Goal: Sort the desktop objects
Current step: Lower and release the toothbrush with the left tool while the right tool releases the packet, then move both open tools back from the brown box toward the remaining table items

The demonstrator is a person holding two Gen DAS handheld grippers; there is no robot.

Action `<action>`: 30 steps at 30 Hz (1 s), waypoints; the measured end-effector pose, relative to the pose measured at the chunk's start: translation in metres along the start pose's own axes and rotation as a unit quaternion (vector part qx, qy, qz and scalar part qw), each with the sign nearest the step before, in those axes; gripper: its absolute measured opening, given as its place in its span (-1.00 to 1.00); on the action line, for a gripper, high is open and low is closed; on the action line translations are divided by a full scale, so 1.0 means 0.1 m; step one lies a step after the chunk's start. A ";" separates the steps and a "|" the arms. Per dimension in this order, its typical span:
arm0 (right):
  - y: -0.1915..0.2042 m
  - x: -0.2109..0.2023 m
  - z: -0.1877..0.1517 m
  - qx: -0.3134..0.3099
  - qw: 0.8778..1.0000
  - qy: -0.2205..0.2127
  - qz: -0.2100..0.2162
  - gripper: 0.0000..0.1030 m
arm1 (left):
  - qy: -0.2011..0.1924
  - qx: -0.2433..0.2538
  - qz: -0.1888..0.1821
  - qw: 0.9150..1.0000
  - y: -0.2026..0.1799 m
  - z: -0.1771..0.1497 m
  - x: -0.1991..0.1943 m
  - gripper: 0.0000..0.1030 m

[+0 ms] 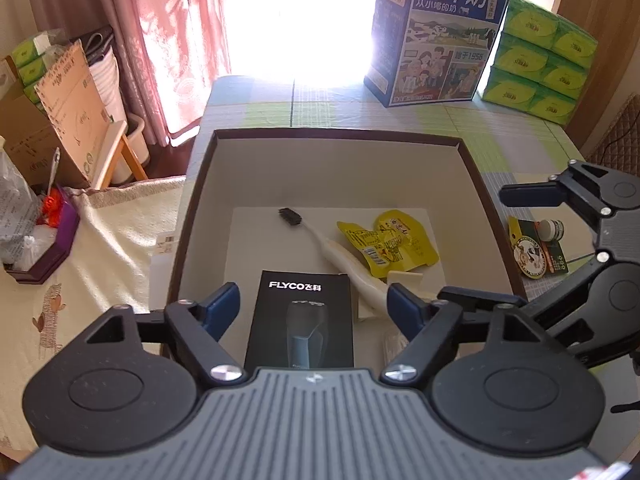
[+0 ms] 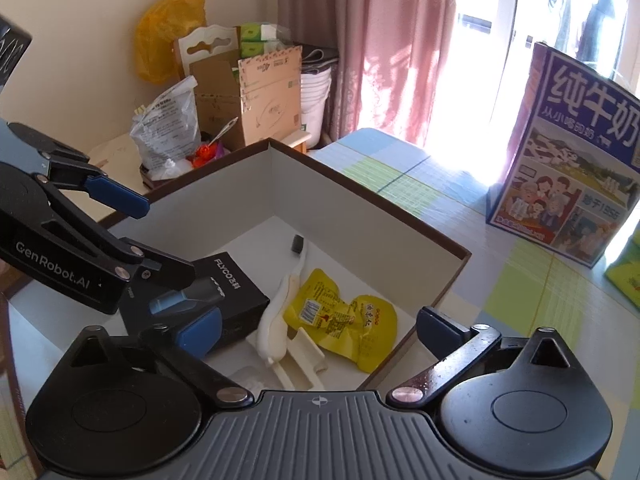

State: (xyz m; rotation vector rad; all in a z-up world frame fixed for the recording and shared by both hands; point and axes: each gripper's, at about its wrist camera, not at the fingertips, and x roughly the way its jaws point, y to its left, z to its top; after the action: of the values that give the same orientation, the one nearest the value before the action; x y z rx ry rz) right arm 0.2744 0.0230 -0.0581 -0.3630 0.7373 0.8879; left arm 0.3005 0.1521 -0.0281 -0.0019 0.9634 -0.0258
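Shaver box [image 1: 300, 316] in storage box [image 1: 476, 172], beside toothbrush [image 1: 336, 248], yellow packet [image 1: 392, 248]; both grippers' jaws wide, empty.

"FLYCO" on the black shaver box [image 1: 299, 322], "GenRobot.AI" on the left hand-held gripper [image 2: 168, 256], "1958" on the milk carton [image 1: 436, 36].

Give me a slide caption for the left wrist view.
Open left gripper above the black FLYCO box in the sorting box.
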 end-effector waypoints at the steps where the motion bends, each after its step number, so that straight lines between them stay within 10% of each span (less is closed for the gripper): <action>1: 0.01 -0.02 -0.01 0.005 1.000 0.000 0.001 0.96 | -0.002 0.000 0.002 1.000 0.00 -0.01 -0.03 0.56; 30: 0.46 -0.98 -0.50 0.044 0.999 -0.015 0.005 0.96 | -0.070 -0.039 0.050 0.996 -0.25 -0.70 -1.04 0.98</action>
State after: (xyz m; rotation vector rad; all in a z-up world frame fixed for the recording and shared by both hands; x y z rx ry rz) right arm 0.1757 -0.0341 -0.0234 -0.2679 0.7486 0.8653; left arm 0.1832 0.1299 0.0175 -0.0279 0.8226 0.1029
